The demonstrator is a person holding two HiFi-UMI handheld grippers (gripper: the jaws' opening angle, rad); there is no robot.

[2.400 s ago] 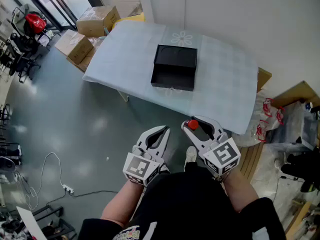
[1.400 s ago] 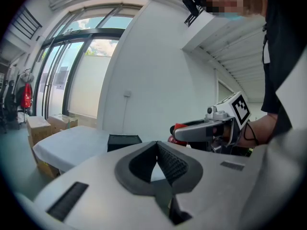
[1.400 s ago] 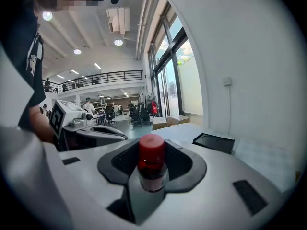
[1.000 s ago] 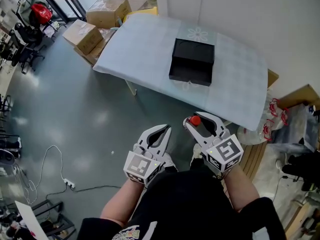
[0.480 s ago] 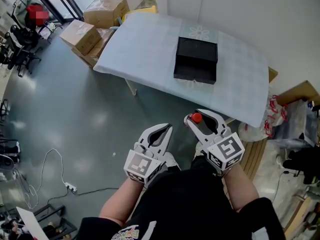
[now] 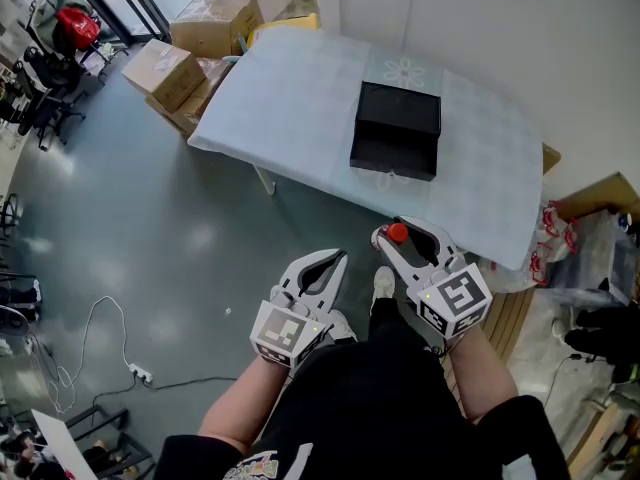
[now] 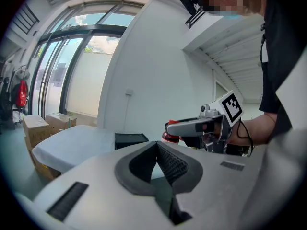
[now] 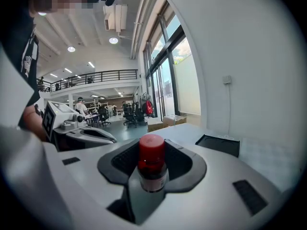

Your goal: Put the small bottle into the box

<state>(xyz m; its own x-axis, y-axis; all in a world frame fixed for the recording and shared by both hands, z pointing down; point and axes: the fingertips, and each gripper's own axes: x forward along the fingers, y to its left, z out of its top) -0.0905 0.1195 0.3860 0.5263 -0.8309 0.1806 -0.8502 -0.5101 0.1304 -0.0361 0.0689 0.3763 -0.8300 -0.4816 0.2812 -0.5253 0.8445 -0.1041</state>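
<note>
Right hand-held gripper (image 6: 397, 238) clamps small bottle (image 8: 151, 162), well short of black box (image 6: 396, 128) on table (image 6: 290, 98); left hand-held gripper (image 6: 325, 261) closed, empty. Carry, drop not yet done.

Glossy grey floor (image 6: 130, 228), white wall (image 6: 520, 38), cardboard boxes (image 6: 165, 68) beside covered table (image 6: 290, 98).

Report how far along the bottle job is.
Done: the small bottle is gripped in the right tongs. In hand: it is held short of the table. Left: setting it in the black box there. The left tongs are shut, empty.
</note>
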